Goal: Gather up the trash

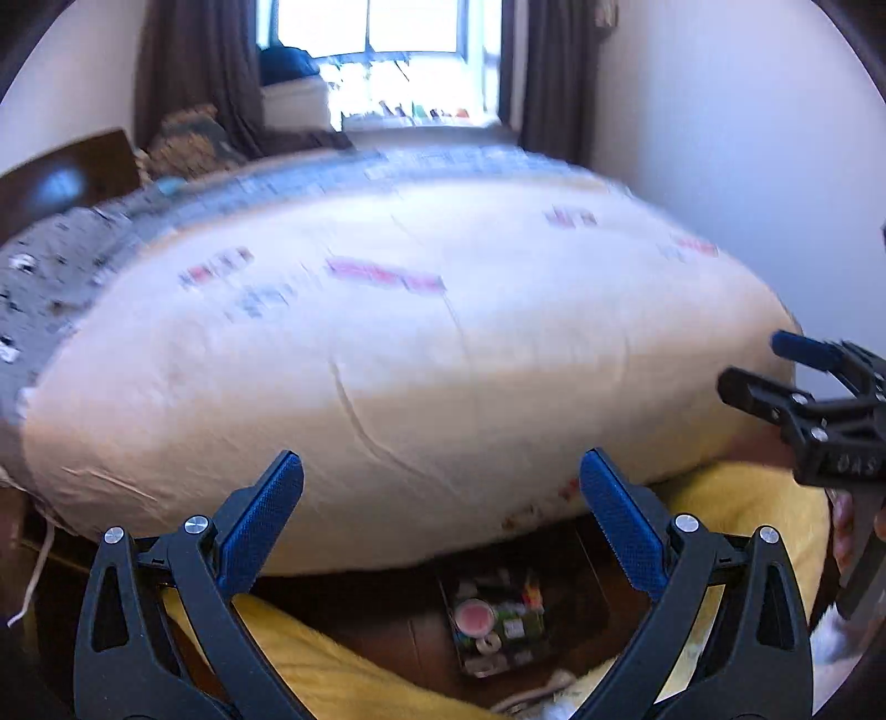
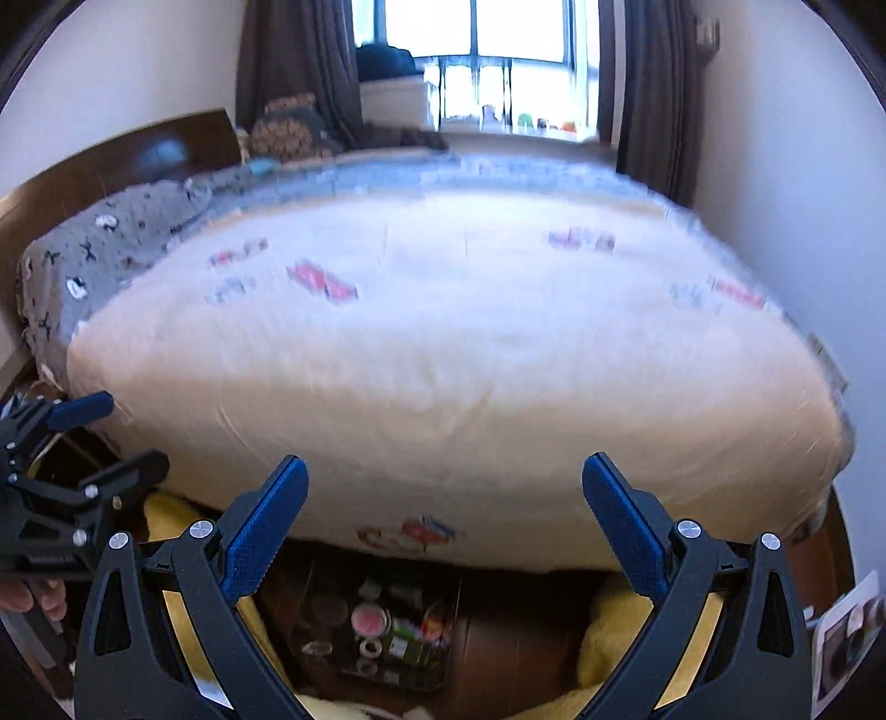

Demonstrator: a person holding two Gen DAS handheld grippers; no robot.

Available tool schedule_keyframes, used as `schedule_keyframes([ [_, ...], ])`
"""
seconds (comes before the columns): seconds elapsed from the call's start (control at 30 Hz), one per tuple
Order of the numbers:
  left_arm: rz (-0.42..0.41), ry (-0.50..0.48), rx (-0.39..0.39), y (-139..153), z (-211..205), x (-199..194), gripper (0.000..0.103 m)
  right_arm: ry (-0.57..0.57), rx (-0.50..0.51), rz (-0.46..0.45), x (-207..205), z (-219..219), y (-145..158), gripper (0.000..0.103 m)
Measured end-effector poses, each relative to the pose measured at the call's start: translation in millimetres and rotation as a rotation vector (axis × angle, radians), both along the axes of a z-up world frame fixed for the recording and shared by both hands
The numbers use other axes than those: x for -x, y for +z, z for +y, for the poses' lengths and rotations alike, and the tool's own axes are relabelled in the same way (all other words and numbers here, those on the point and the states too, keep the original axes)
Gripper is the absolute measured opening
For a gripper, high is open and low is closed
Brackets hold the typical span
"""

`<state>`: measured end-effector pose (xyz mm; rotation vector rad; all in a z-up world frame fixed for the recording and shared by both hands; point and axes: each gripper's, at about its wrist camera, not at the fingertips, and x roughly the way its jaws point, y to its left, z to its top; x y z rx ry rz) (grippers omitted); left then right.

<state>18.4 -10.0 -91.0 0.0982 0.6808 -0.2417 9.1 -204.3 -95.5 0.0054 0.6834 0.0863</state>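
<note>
A dark bin point(image 1: 501, 620) point(image 2: 382, 620) stands on the wooden floor at the foot of the bed. It holds several bits of trash, among them a pink round lid point(image 2: 370, 619) and small wrappers. My left gripper point(image 1: 440, 498) hangs above it, open, with nothing between its blue pads. My right gripper point(image 2: 443, 498) is also open and empty, above the same bin. Each gripper shows in the other's view: the right gripper point(image 1: 758, 361) at the right edge, the left gripper point(image 2: 133, 432) at the left edge, both with jaws apart.
A bed with a cream cover point(image 2: 443, 343) fills the middle, with a grey patterned pillow point(image 2: 111, 238) and a dark headboard point(image 2: 111, 149) at the left. Yellow fabric point(image 1: 343, 670) point(image 2: 614, 642) lies on both sides of the bin. A window point(image 2: 487, 44) with curtains is at the back.
</note>
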Motion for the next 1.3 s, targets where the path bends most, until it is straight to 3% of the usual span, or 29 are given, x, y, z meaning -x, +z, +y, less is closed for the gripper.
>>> schedule_keyframes([
  [0.17, -0.102, 0.04, -0.005, 32, 0, 14, 0.095, -0.038, 0.016, -0.103, 18, -1, 34, 0.099],
  [0.37, -0.162, 0.047, 0.005, 53, 0, 23, 0.095, -0.1, 0.018, -0.121, 25, -1, 56, 0.099],
  [1.3, -0.206, 0.066, 0.036, 70, 4, 34, 0.095, -0.098, 0.021, -0.143, 32, 2, 64, 0.099],
])
